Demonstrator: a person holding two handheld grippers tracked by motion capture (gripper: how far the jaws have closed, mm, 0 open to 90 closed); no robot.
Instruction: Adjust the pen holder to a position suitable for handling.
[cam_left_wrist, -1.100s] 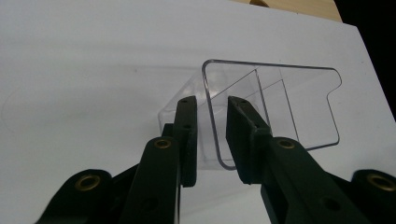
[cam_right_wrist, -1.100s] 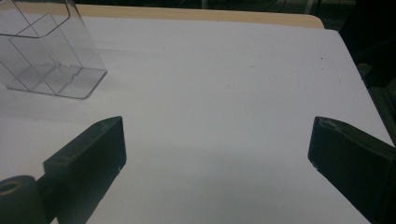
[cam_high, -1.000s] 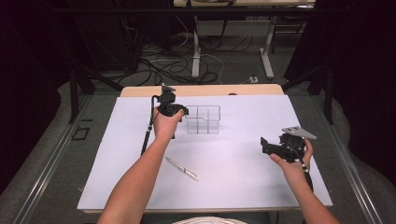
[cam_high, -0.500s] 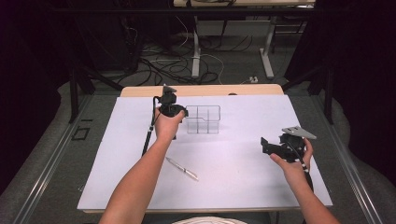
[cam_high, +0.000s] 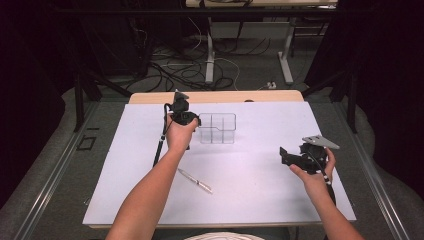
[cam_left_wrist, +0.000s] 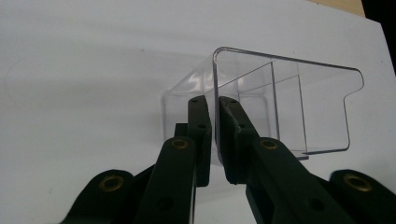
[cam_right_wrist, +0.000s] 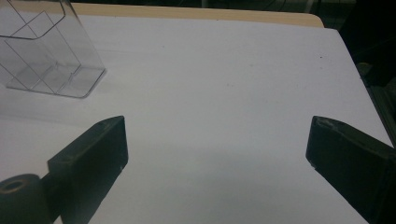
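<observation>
Clear plastic organizer (cam_left_wrist: 280, 107), a box with inner dividers, is the thing held at this moment: the two black jaws of the left gripper (cam_left_wrist: 215, 105) are nearly closed on its near side wall, one jaw outside the wall and one inside, and the thin wall stands upright between them. In the high view the left gripper (cam_high: 184, 116) is touching the left edge of the organizer (cam_high: 217, 128), which stands on the white table (cam_high: 260, 190) toward its far side, close to the wooden edge. The person's left hand (cam_high: 179, 134) holds this gripper from just in front of the organizer. The right gripper (cam_right_wrist: 217, 135) has its jaws wide apart with nothing between them, above bare table surface; the organizer (cam_right_wrist: 49, 56) is well apart from it, at the upper left of its view. In the high view the right gripper (cam_high: 302, 157) is to the right of the organizer and nearer to the person. A pen (cam_high: 195, 180) lies on the table in front of the organizer, toward the person.
</observation>
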